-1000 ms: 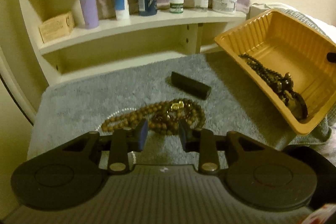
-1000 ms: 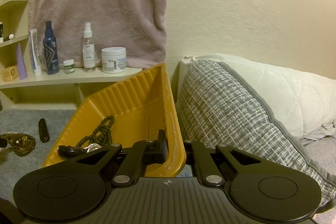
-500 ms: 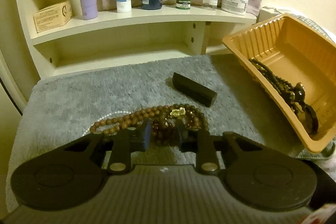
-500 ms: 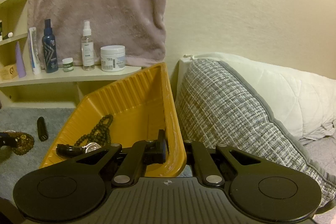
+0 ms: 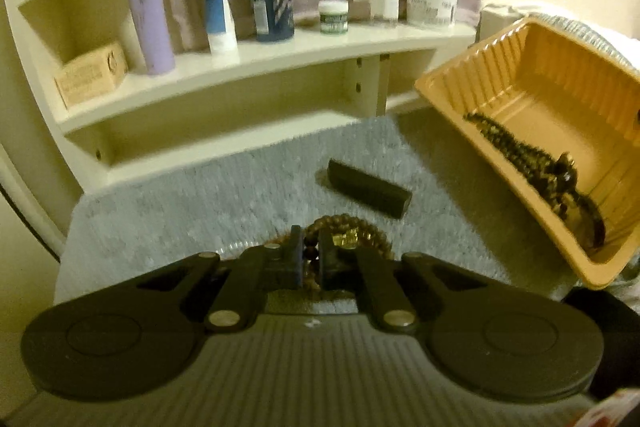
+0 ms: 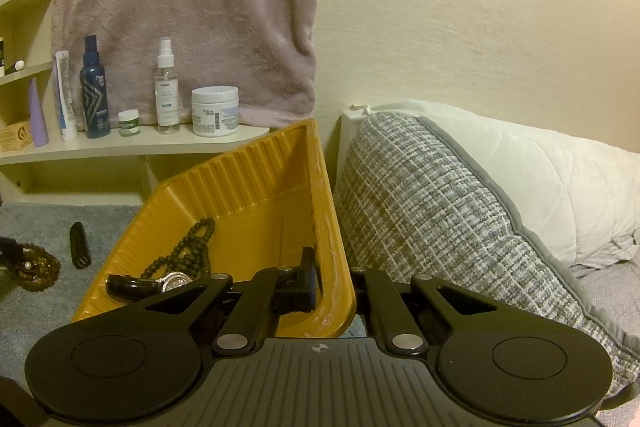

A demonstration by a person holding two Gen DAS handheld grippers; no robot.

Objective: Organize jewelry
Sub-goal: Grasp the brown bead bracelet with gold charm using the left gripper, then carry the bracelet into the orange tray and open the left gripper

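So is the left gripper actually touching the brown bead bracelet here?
Touching. The left wrist view shows the left gripper with beads of the brown bead bracelet pinched between its pads.

Bead bracelet point(image 5: 348, 227) on mat point(image 5: 200, 211), tube point(image 5: 368, 189) behind, tray point(image 5: 480, 131) right

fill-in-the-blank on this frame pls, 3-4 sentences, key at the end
1. The left gripper has its fingers closed on the brown ____ on the grey mat.
2. The right gripper grips the rim of the ____ tray.
3. The tray sits ____, not flat.
4. A black tube lies on the mat, ____ the tray.

Missing words: beads; yellow; tilted; outside
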